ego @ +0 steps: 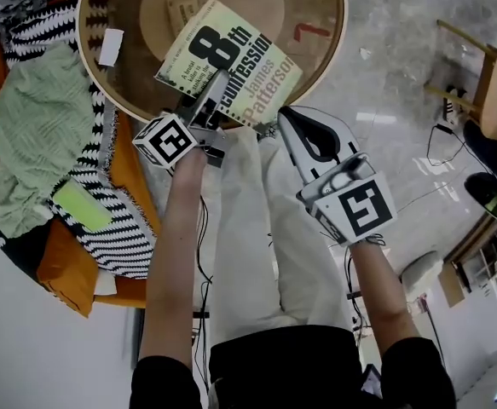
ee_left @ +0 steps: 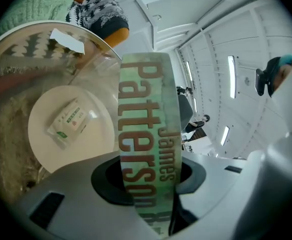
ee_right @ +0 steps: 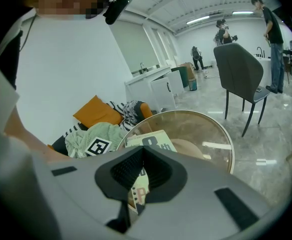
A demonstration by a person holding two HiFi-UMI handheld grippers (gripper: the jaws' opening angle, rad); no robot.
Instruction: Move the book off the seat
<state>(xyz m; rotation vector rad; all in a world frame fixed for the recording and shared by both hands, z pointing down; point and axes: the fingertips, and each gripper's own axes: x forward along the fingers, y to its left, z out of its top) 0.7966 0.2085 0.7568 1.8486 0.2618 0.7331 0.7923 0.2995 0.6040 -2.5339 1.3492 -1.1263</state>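
Observation:
The book [ego: 227, 58], a pale green paperback with large black and red print, hangs tilted over the round glass table [ego: 338, 41]. My left gripper [ego: 216, 88] is shut on its near edge. In the left gripper view the book's spine [ee_left: 146, 134] stands upright between the jaws of the left gripper [ee_left: 148, 184]. My right gripper [ego: 284, 116] is shut, with nothing seen between its pads, and its tips are close beside the book's near right corner. In the right gripper view the book [ee_right: 151, 143] shows just beyond the closed right gripper [ee_right: 140, 156].
The seat at left carries an orange cushion [ego: 69, 262], a black-and-white striped blanket [ego: 120, 220] and a green knit throw [ego: 35, 135]. Under the glass lies a beige plate with a small packet [ee_left: 68, 121]. A white tag [ego: 110, 47] lies on the table. A grey chair [ee_right: 238, 74] stands farther off.

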